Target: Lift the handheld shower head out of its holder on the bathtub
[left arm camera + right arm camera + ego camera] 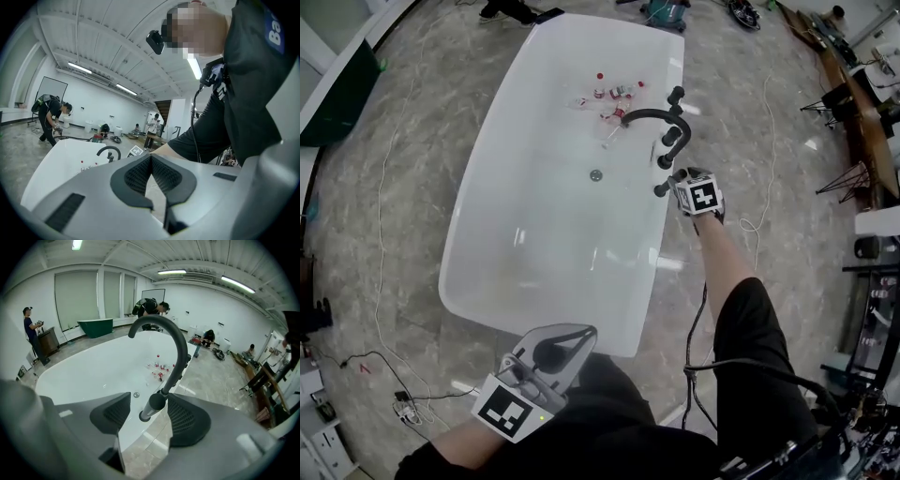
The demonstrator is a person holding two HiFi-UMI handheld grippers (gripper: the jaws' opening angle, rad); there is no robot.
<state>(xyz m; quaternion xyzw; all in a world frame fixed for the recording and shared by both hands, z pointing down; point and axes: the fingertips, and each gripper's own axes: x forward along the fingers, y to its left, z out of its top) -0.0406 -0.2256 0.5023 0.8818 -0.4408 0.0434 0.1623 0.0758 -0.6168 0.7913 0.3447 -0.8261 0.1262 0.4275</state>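
Starting on the left, the left gripper (pixel 581 334) is pulled in close to the person's body, short of the near end of the bathtub (pixel 553 216). In its own view the two pads meet at the tips with nothing between them, so it's closed on air, and the tub sits well out ahead of it. Inside the tub, far ahead of both tools, there's a little cluster of red-capped bottles (pixel 614 94), and the drain (pixel 596 174) is about level with the right gripper, off to its left. Over on the right, the right gripper (pixel 673 180) is parked at the fittings on the tub's right rim. From its camera the jaws are clearly spread apart, and the handheld shower head (pixel 152 406) stands right in the gap between them. It's much closer to the right pad than the left one, but I honestly can't tell if it's touching that pad. Nothing is clamped, and the shower head sits down at the rim fittings. The black curved spout (pixel 174 341) rises just beyond the jaws and arches over to the left, toward the inside of the tub.
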